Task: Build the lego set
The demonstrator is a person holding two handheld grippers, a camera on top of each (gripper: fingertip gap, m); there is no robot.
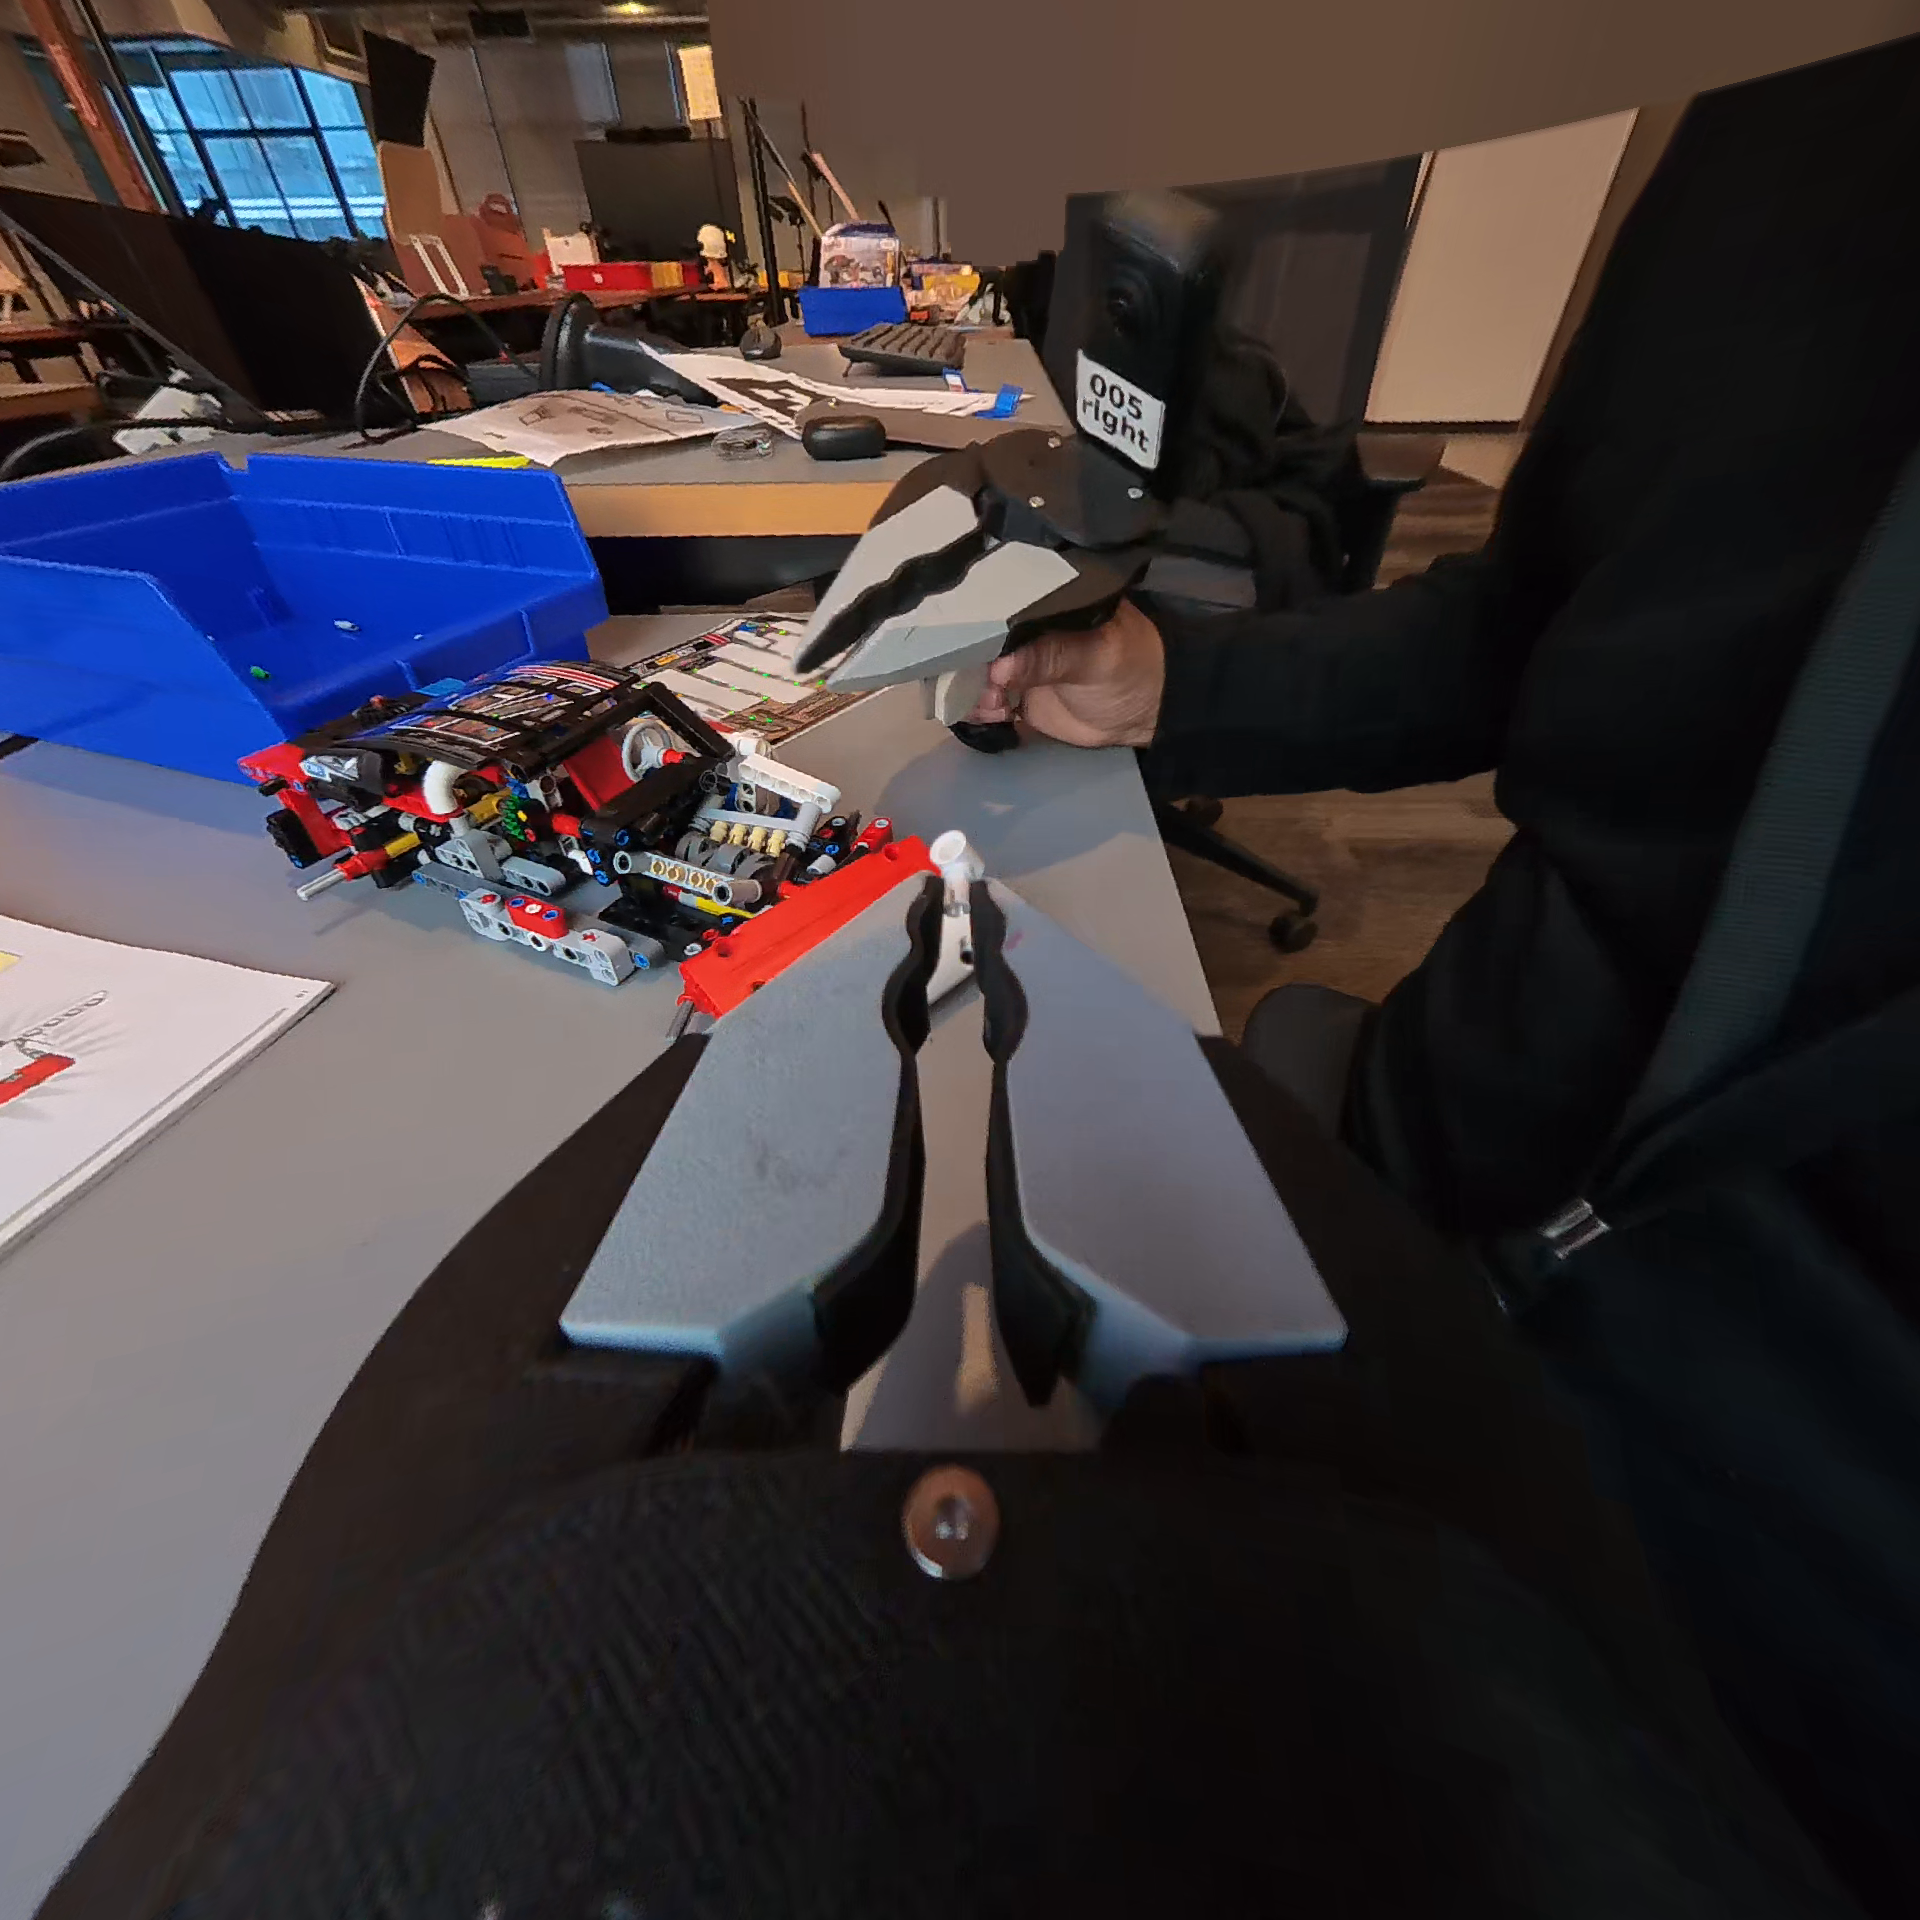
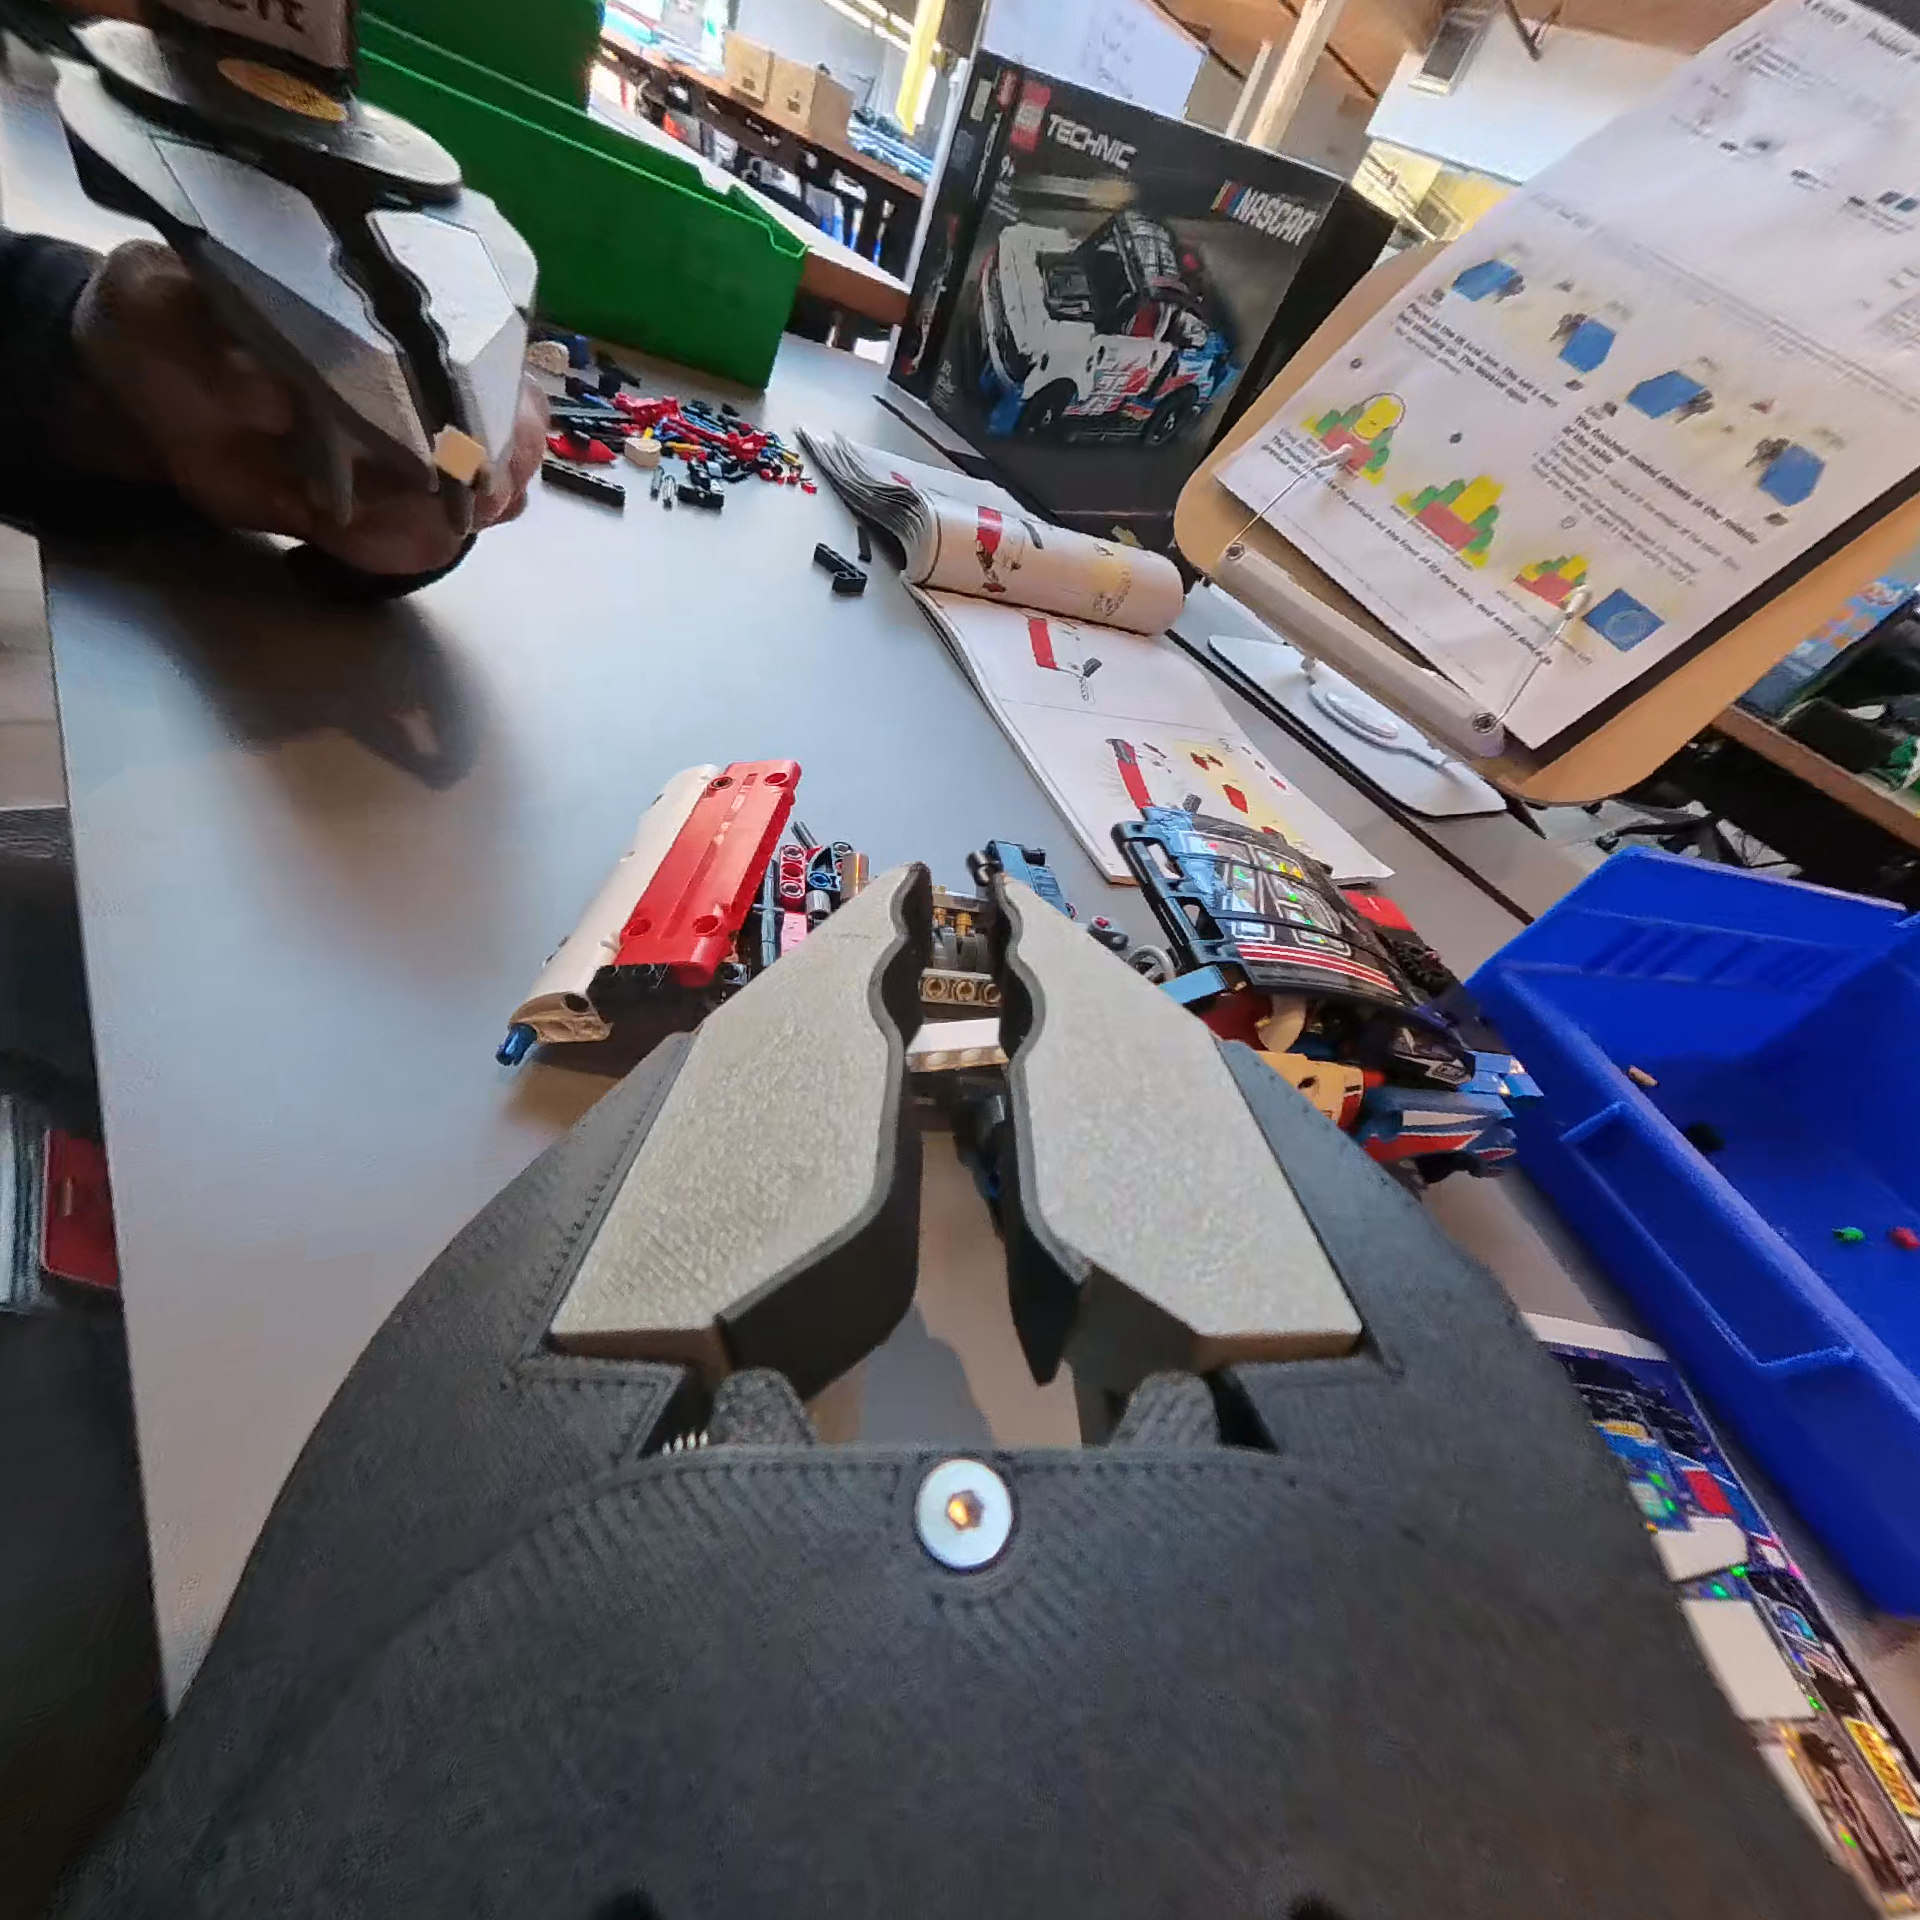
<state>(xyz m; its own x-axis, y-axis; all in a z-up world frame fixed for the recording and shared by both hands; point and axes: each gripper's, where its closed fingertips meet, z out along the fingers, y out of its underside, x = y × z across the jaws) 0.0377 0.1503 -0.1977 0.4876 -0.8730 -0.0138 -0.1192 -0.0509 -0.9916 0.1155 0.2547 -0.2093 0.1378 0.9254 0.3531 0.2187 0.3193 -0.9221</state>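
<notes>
The partly built Lego car (image 1: 540, 810) lies on the grey table, with a red panel (image 1: 810, 925) along its near side. My left gripper (image 1: 951, 902) is shut on a small white connector piece (image 1: 954, 857), held just off the end of the red panel. In the right wrist view the left gripper (image 2: 457, 462) hangs at the upper left with the pale piece (image 2: 459, 454) at its tips. My right gripper (image 2: 961, 894) is a little open and empty, just above the car (image 2: 1278, 935) and its red panel (image 2: 717, 873). It also shows in the left wrist view (image 1: 826, 655), above the table.
A blue bin (image 2: 1714, 1143) stands right of the car. A green bin (image 2: 623, 208), the set's box (image 2: 1122, 281) and a pile of loose parts (image 2: 675, 436) lie farther off. An open instruction booklet (image 2: 1091, 686) and a document stand (image 2: 1558, 416) sit behind the car. The tips of one gripper are about 15 cm away from the tips of the other.
</notes>
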